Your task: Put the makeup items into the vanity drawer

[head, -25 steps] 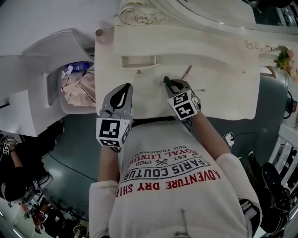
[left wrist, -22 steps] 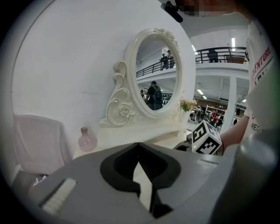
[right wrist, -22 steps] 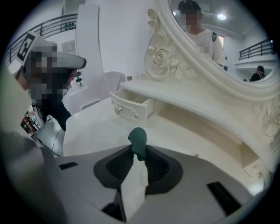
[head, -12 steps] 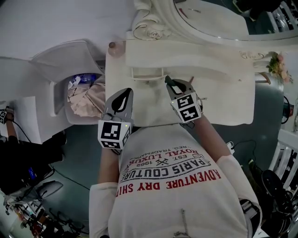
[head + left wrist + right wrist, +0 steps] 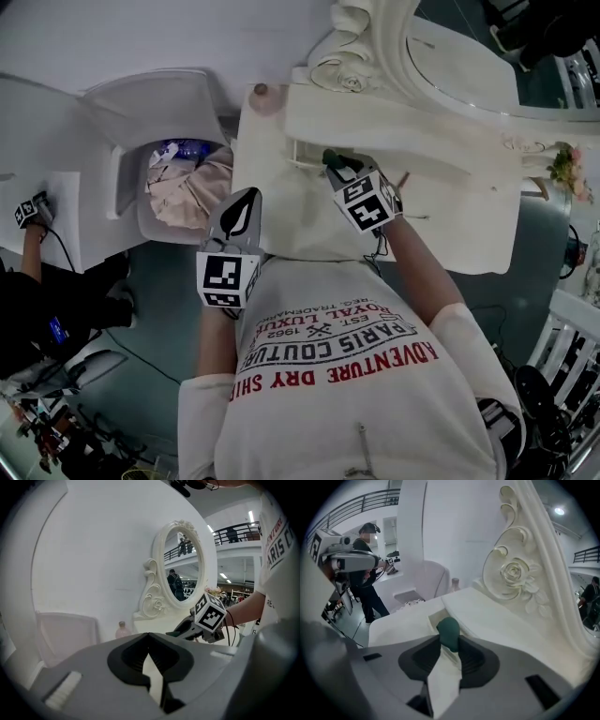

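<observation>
The right gripper (image 5: 449, 645) pinches a dark green makeup item (image 5: 450, 630) at its very tips. Its jaws have just been opening with the item between them, so the hold looks slack, though how firmly the pads press is hard to judge. Just ahead and below lies the open vanity drawer (image 5: 302, 148). Let go here, the item could clip the drawer's near rim and roll across the vanity top (image 5: 450, 216). Off to its left, the left gripper (image 5: 149, 635) is pressed together and empty.

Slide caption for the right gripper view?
Right gripper, jaws just easing open, grips a dark green makeup item at the open vanity drawer.
</observation>
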`<state>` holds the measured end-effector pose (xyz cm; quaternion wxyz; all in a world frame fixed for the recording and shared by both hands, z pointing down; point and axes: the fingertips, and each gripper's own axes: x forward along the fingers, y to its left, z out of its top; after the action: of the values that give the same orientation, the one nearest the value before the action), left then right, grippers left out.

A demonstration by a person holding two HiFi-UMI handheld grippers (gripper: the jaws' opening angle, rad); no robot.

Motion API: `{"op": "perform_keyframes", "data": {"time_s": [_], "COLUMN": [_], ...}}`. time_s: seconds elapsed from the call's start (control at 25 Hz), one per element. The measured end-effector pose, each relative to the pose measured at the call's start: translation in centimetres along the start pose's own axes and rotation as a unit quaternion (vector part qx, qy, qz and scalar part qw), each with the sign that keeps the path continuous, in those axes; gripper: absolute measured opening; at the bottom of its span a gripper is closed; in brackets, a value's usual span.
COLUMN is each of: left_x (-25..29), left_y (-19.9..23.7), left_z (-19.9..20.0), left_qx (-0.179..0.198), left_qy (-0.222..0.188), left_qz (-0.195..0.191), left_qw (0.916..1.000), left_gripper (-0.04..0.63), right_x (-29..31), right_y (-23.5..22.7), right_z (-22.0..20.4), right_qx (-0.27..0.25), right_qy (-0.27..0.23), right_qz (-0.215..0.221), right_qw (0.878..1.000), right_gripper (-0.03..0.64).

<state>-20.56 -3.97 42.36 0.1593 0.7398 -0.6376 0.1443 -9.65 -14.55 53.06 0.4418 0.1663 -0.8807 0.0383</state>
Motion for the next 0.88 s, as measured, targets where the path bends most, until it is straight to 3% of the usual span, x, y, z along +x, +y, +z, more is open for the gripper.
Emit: {"op": "perform_keyframes", "data": {"time_s": [0.16,0.28,0.4,0.44,0.88], "left_x": [-0.8,-1.0,-0.9,-0.7,2.2], "left_y": [1.3,1.9,2.1,2.1,-0.5], "left_z": [-0.8,-0.9,-0.8,-0.7,0.8], "left_qx": [-0.012,-0.019,-0.02,-0.019,0.002], "left_qy": [0.003,0.0,-0.003,-0.004,-0.012], "left_qz": [0.014,0.016,0.012,0.009,-0.058], "left_qw": [0.9998,0.9997,0.9997,0.9998,0.9983], "left_gripper": [0.011,0.011,0.011,0.011,0.011], "right_x": [1.3,1.5,1.6,1.5,-2.9], "right_y": [0.4,0.3,-0.3,-0.4,-2.4], "right_z": [0.1,0.0,0.0,0.1,-1.9], "right_qx": [0.007,0.043,0.069,0.074,0.128], "right_qy": [0.02,0.026,0.023,0.021,-0.009], "right_qz": [0.019,0.033,0.036,0.035,-0.038], "right_qw": [1.0,0.998,0.997,0.996,0.991], "right_gripper": [0.124,0.128,0.237,0.241,0.244]}}
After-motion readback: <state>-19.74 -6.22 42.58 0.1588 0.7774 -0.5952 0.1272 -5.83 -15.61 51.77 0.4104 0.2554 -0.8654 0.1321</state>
